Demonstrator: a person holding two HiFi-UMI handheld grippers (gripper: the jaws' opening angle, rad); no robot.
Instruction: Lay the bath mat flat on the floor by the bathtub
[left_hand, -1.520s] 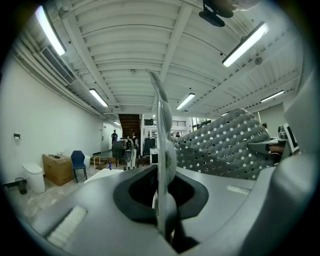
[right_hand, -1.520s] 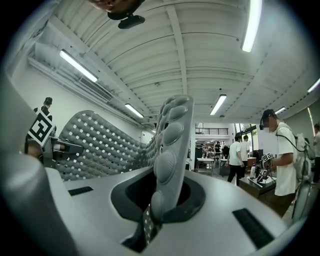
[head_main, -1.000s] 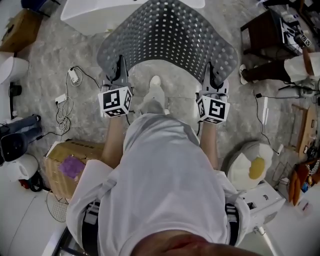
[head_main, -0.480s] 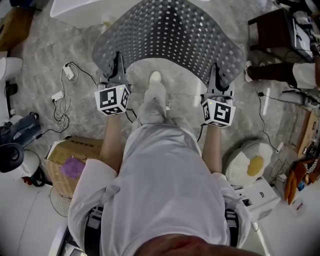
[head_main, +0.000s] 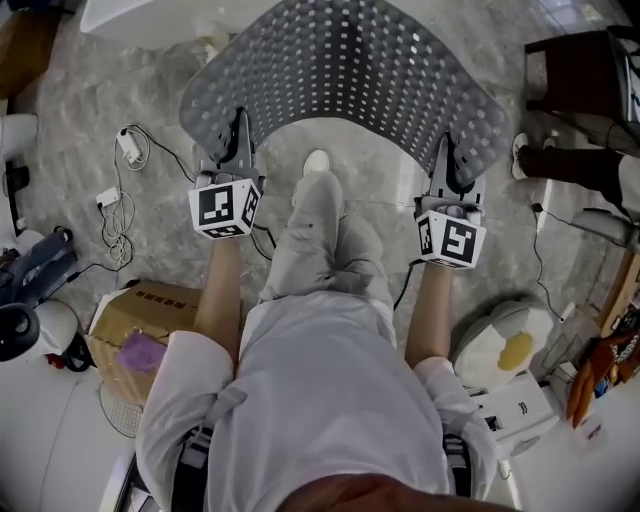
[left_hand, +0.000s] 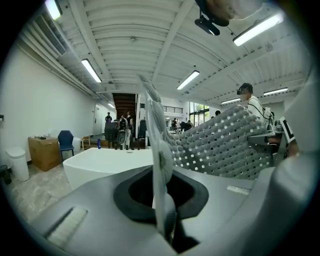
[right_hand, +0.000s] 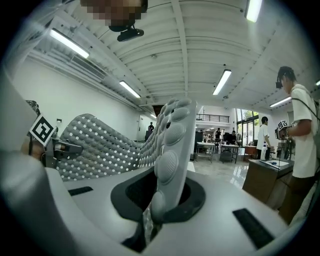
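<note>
Forward goes the person's leg, its pale shoe (head_main: 316, 162) now planted below the raised bath mat (head_main: 350, 70), and the white bathtub (left_hand: 100, 162) has come into the left gripper view, where only open floor showed before; the right gripper (head_main: 447, 165) sits a little lower and further right in the head view than a moment ago; the left gripper (head_main: 238, 148) is clamped on the mat's near left corner, jaws closed on the thin edge standing upright between them; the right gripper pinches the near right corner likewise, with the mat's bumpy face between its jaws; the grey perforated mat arches between the two grippers, held off the floor (head_main: 120, 90), its far edge near the bathtub; a cardboard box (head_main: 140, 315) and loose cables (head_main: 118, 195) lie to the person's left.
</note>
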